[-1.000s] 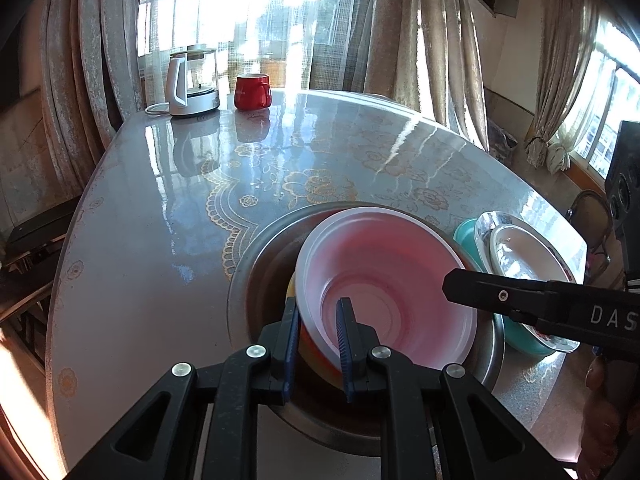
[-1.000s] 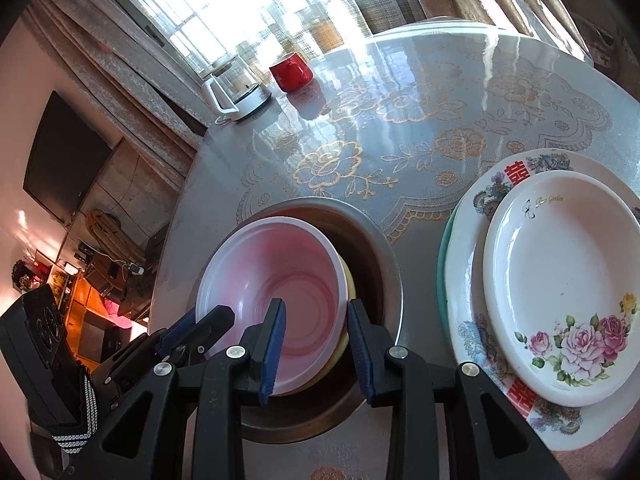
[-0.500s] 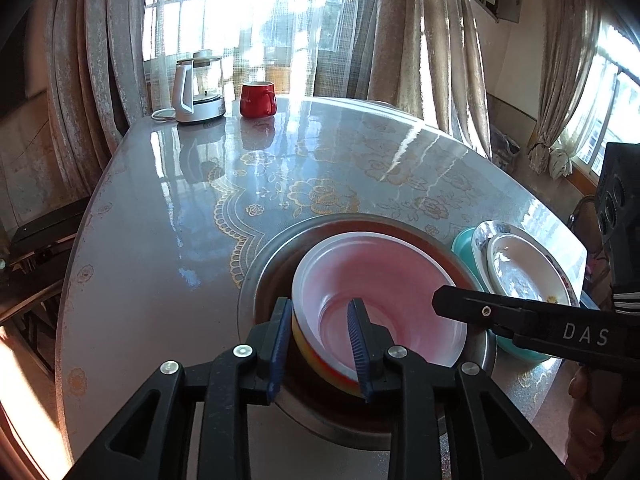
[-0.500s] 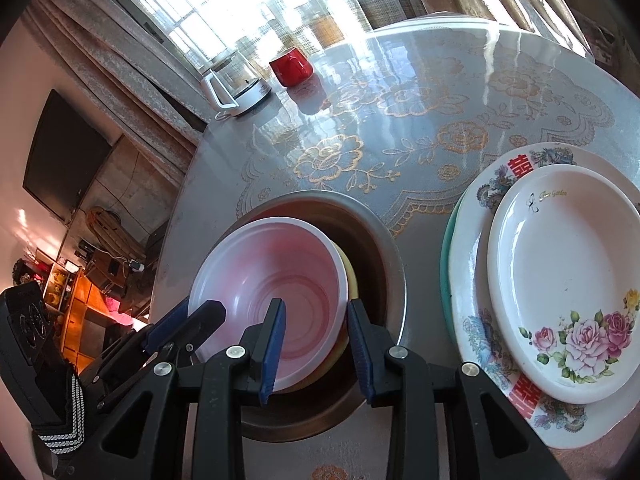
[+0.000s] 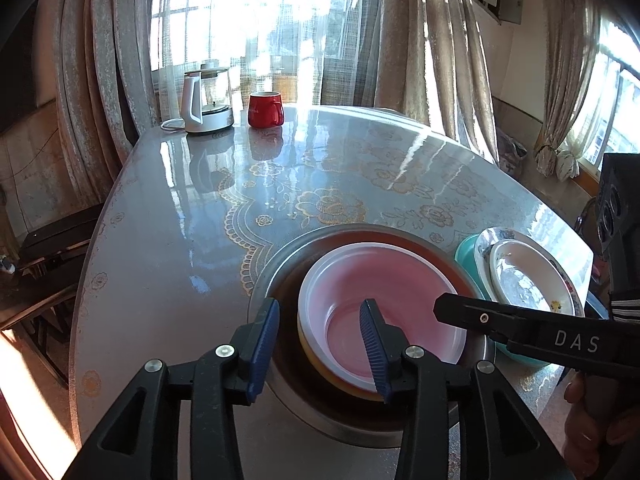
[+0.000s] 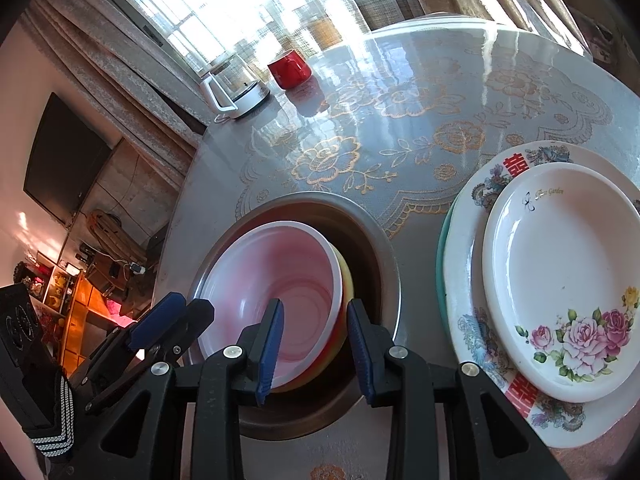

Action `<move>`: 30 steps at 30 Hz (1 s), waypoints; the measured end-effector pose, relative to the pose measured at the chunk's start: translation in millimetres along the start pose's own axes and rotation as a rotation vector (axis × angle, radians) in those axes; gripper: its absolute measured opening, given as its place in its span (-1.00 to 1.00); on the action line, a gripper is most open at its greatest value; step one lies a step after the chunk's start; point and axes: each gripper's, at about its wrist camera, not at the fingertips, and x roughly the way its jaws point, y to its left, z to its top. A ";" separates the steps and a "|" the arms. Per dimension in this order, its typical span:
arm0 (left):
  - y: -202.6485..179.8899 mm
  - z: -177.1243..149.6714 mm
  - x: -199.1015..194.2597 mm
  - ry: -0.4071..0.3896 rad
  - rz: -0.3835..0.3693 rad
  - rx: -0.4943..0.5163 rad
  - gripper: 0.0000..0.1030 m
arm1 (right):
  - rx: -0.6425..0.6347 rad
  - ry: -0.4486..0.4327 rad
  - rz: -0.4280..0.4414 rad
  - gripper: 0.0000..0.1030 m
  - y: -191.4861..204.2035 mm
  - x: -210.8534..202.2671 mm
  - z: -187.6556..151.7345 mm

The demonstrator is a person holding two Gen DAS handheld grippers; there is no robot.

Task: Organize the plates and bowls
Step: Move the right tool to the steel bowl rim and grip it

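A pink-and-white bowl point(image 5: 384, 300) point(image 6: 280, 272) sits nested in a yellow bowl point(image 5: 310, 346) point(image 6: 346, 276), inside a wide metal basin point(image 5: 260, 292) point(image 6: 384, 240). My left gripper point(image 5: 320, 344) straddles the pink bowl's near-left rim. Its jaws are opening, and the pads stand clear of the rim. My right gripper point(image 6: 316, 348) hangs open over the bowls' right rim, which shows in the gap untouched. To the right, a small rose plate point(image 6: 560, 280) point(image 5: 520, 276) lies on a larger plate point(image 6: 468, 260) with red characters, over a teal plate point(image 5: 466, 252).
A glass kettle point(image 5: 204, 100) and a red mug point(image 5: 265, 109) stand at the table's far edge by the curtains. The glossy flowered table point(image 5: 180, 240) stretches between them and the basin. A person's hand point(image 5: 580, 420) holds the right gripper.
My left gripper, shut on the pink bowl's rim a second ago, has let go and widened, and has drawn back a little. The right gripper has kept still.
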 end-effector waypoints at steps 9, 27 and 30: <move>6.5 -0.7 -6.2 -0.014 0.037 -0.021 0.10 | -0.026 -0.046 0.025 -0.36 2.8 -9.3 -6.3; 29.3 -9.7 -12.4 -0.017 0.127 -0.094 0.53 | -0.010 -0.121 -0.021 -0.34 -15.1 -37.1 -19.4; 32.2 -12.4 -12.4 -0.013 0.139 -0.097 0.54 | -0.002 -0.116 -0.028 -0.34 -18.8 -37.7 -22.8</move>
